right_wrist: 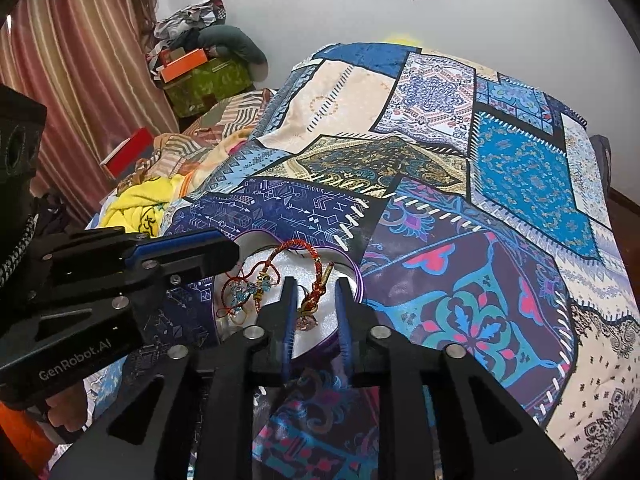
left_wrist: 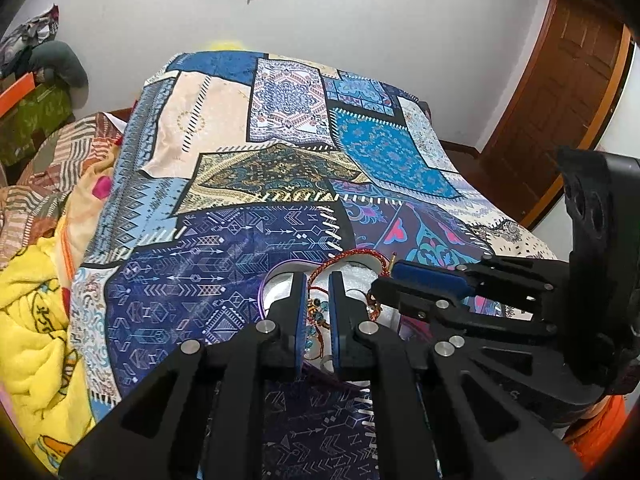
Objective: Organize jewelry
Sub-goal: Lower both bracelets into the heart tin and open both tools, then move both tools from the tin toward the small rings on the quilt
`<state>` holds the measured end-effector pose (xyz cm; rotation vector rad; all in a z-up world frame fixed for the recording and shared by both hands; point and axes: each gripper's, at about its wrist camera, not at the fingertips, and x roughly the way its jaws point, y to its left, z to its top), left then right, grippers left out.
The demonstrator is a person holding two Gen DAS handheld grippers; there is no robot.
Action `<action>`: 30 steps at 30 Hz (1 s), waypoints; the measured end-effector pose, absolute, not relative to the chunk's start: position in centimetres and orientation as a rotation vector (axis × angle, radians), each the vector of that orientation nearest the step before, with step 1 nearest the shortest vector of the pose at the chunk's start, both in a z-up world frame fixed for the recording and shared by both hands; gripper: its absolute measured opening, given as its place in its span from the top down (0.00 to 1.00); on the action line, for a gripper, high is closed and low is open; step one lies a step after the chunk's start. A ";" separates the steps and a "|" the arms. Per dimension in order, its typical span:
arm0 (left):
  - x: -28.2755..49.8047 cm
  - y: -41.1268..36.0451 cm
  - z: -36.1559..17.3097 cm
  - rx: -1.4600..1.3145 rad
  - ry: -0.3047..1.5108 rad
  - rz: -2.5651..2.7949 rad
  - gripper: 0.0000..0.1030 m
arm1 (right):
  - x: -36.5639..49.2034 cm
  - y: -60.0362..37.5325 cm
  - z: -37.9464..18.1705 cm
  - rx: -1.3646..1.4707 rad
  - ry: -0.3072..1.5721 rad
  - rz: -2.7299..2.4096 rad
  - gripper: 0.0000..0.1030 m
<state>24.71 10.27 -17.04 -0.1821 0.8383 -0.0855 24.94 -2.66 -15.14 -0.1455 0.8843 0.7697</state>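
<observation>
A round purple-rimmed tray (right_wrist: pixel 357 276) with a white lining sits on the patchwork bedspread (right_wrist: pixel 460 184) that covers the bed, near its front edge. Inside it lie 2 thread pieces: a red braided bracelet (right_wrist: pixel 308 250) arching across the back of the tray, and a tangle of red cord with blue beads (right_wrist: pixel 244 292) toward the left side. The right gripper (right_wrist: pixel 316 280) reaches over the tray with its fingers (right_wrist: pixel 289 292) set a narrow gap apart, straddling the knotted end of the red bracelet and a pinkish charm; whether the pads actually press it cannot be told. The left gripper (left_wrist: pixel 318 280) comes in from the left with its fingers (left_wrist: pixel 298 284) also narrowly parted around the beaded cord (left_wrist: pixel 316 312), contact unclear. A crumpled yellow blanket (left_wrist: pixel 32 300) lies beside the bedspread on the bed's left.
</observation>
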 end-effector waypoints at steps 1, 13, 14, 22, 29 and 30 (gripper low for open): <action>24.5 10.2 -16.8 -0.175 0.835 -0.080 0.85 | 24.8 -2.8 -15.0 -0.146 0.881 0.768 0.78; 21.2 9.1 -12.9 -0.109 0.760 -0.032 0.57 | 22.2 -6.1 -11.2 -0.131 0.790 0.709 0.54; 20.9 9.0 -12.6 -0.105 0.757 -0.030 0.54 | 22.0 -6.5 -10.8 -0.130 0.786 0.706 0.54; 18.3 7.0 -10.2 -0.055 0.709 -0.026 0.45 | 19.7 -9.8 -9.1 -0.129 0.752 0.664 0.53; 16.7 4.5 -9.7 -0.026 0.701 -0.061 0.39 | 18.6 -13.5 -8.8 -0.123 0.747 0.591 0.53; 16.7 4.0 -9.9 -0.020 0.706 -0.067 0.38 | 18.5 -14.0 -8.9 -0.125 0.748 0.579 0.53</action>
